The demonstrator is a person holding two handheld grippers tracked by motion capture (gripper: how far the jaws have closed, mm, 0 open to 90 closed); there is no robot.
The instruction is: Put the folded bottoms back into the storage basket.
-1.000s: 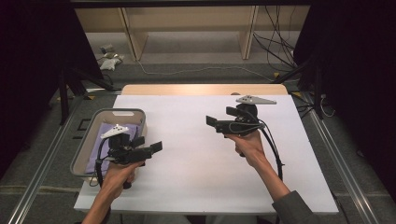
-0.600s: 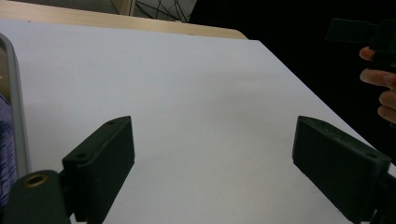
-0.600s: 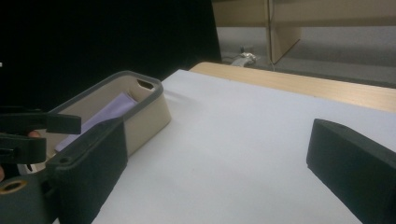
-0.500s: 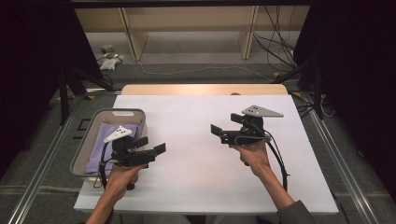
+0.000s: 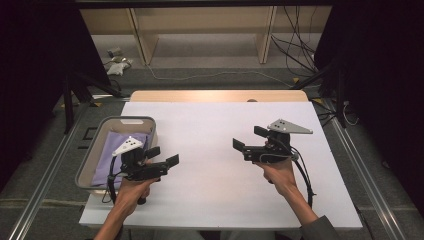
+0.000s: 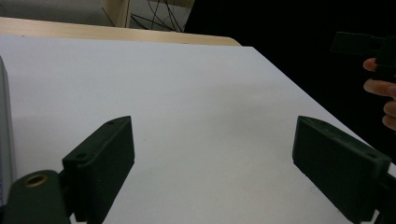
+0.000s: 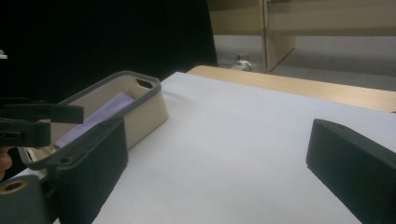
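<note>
Over the white table [image 5: 220,150], both grippers hang empty.
Left gripper [image 5: 162,156] and right gripper [image 5: 248,139], jaws apart, have drawn back toward the person; the folded lilac cloth [image 5: 112,155] lies inside the grey-rimmed beige basin [image 5: 125,120], seemingly finished.

Wooden shelving [image 5: 202,27] stands beyond dark curtains [image 5: 380,75], cables [image 5: 295,47] trailing.

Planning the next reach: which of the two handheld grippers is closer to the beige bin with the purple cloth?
The left gripper. It hovers right beside the grey-rimmed beige bin holding the purple cloth; the right gripper is across the white table.
</note>
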